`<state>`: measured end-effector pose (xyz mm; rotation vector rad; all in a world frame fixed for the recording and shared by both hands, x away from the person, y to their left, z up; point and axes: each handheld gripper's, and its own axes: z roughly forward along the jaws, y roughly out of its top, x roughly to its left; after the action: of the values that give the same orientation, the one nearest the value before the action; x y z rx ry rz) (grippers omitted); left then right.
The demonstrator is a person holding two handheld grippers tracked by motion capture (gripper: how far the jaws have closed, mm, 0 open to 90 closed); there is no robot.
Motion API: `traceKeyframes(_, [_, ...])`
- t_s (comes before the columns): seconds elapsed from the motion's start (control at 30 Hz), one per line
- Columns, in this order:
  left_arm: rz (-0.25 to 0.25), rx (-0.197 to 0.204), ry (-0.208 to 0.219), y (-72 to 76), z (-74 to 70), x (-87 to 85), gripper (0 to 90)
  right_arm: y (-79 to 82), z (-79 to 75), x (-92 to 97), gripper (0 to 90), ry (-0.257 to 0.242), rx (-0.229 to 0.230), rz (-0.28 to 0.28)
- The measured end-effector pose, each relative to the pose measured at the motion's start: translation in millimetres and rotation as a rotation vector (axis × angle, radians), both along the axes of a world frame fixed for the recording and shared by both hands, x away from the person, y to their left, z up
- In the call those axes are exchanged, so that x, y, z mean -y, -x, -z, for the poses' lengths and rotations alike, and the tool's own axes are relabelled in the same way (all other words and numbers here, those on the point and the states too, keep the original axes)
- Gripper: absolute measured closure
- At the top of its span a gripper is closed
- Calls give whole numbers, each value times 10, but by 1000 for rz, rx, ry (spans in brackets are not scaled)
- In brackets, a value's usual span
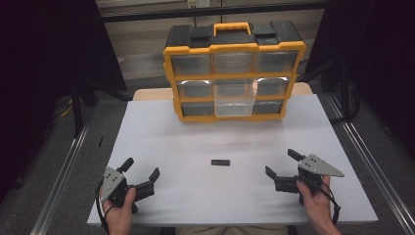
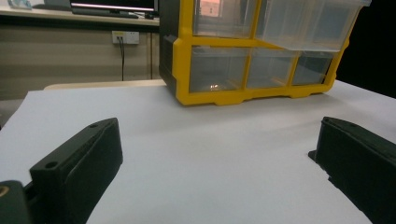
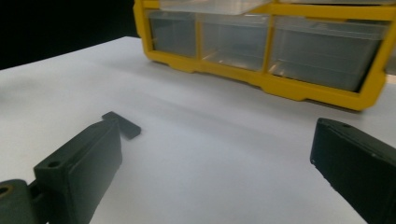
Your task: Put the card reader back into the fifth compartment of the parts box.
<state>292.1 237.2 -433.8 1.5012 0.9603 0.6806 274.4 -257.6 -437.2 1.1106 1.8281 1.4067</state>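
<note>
Grippers wide apart, small black part between them

Grippers rest low at the near edge of the white table [image 1: 161,132], one in each hand. The left gripper [image 1: 143,170] has its jaws spread wide with nothing between them; in the left gripper view only bare table lies between the two black jaws. The right gripper [image 1: 280,163] likewise stands with jaws well apart and holds nothing.

A small black part [image 1: 220,162] lies flat on the table, on the near side of the yellow organizer [image 1: 234,48] and well apart from it, roughly in line with the organizer's middle column. It sits between the two grippers, nearer the right one, touching neither. In the right gripper view the part [image 3: 122,124] shows just beyond the tip of the jaw at the left of that view.

The organizer stands upright at the far side of the table, with clear drawers in three rows. Its centre drawer [image 1: 235,100] is pulled out toward the person, while the others sit flush.
</note>
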Motion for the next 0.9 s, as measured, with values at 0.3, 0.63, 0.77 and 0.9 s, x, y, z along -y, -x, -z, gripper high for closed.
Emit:
traceKeyframes(0.3, [8,-20,13,3,10,-10,9,-104,-51,-138,37,18,6,-40])
traceKeyframes(0.63, [15,2,-16,25,-10,17,9,-280,-94,-317,24,21,-13,-101])
traceKeyframes(0.77, [28,4,-15,38,-24,28,9,-337,-119,-342,17,18,-38,-127])
traceKeyframes(0.9, [25,3,-16,35,-23,21,9,-381,-129,-359,14,28,-61,-142])
